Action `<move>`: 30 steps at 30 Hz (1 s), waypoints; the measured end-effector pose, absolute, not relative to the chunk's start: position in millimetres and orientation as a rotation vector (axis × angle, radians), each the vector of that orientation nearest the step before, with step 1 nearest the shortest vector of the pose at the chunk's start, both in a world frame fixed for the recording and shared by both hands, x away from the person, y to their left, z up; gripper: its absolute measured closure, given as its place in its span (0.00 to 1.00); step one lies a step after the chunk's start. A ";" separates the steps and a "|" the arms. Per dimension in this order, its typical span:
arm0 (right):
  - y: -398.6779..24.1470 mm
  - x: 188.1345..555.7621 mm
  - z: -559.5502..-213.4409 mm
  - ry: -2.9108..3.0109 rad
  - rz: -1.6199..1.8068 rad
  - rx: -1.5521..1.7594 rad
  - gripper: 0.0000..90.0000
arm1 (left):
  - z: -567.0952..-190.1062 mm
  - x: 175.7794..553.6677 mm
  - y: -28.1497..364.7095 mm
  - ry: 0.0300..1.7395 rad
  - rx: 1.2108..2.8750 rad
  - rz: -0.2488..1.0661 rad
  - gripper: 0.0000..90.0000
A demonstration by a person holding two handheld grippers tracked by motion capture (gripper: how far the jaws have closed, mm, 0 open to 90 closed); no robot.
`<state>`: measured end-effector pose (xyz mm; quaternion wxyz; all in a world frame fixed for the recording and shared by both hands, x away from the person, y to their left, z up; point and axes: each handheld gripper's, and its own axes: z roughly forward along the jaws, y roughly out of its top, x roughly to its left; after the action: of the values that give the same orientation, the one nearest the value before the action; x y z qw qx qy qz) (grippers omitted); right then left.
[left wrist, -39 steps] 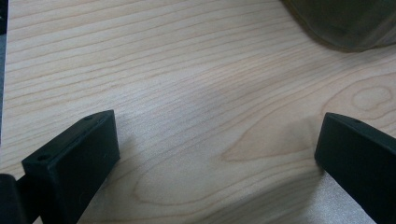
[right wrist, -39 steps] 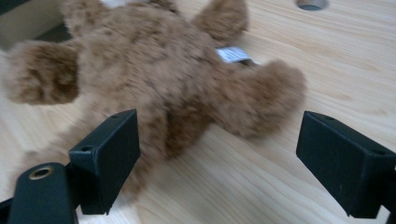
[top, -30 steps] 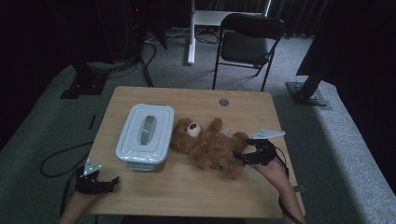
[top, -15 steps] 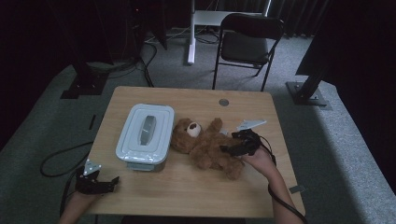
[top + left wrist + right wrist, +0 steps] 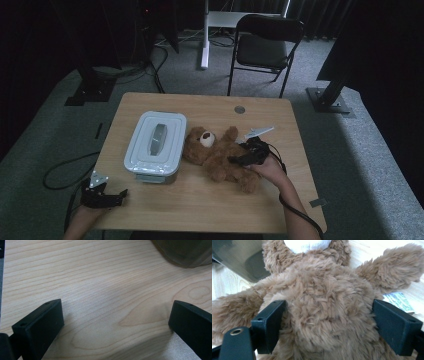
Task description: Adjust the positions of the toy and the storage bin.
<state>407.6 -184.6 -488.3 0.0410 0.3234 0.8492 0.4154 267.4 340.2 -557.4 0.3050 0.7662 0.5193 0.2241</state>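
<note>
Bear [image 5: 220,155] lies on its back on the table [image 5: 200,200], head touching the right side of the box [image 5: 155,145], legs pointing away from the box toward the person.

Right gripper [image 5: 239,161] is over the bear's belly, on the side away from the box. Right gripper view: bear [image 5: 324,305] sits between the jaws, one jaw at each flank, both pressed into the fur but still wide apart, so straddling the torso, not clamped. White tag [image 5: 398,301] lies on the table just beside the far-side jaw; a corner of the box [image 5: 239,260] shows past the bear's head.

Left gripper [image 5: 120,194] rests near the table edge, in front of the box, well apart from the bear. Its jaws are spread wide over bare wood [image 5: 105,290], holding nothing.
</note>
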 end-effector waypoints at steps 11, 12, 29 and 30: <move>-168.5 401.1 -500.6 2.662 1.170 0.981 0.14 | -557.5 267.3 340.2 1.375 2.029 0.594 0.01; -167.4 400.6 -501.4 2.663 1.168 0.977 0.14 | -557.5 267.3 340.2 1.375 2.029 0.594 0.01; -152.2 387.5 -503.9 2.619 1.034 0.906 0.42 | -557.4 266.8 339.8 1.370 2.032 0.593 0.01; -151.9 386.5 -503.5 2.611 1.033 0.893 0.45 | -557.4 266.7 339.7 1.369 2.034 0.592 0.01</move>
<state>386.5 -151.9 -503.5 0.0973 0.3017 0.8820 0.3488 266.7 339.7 -557.4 0.3050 0.7680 0.5168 0.2237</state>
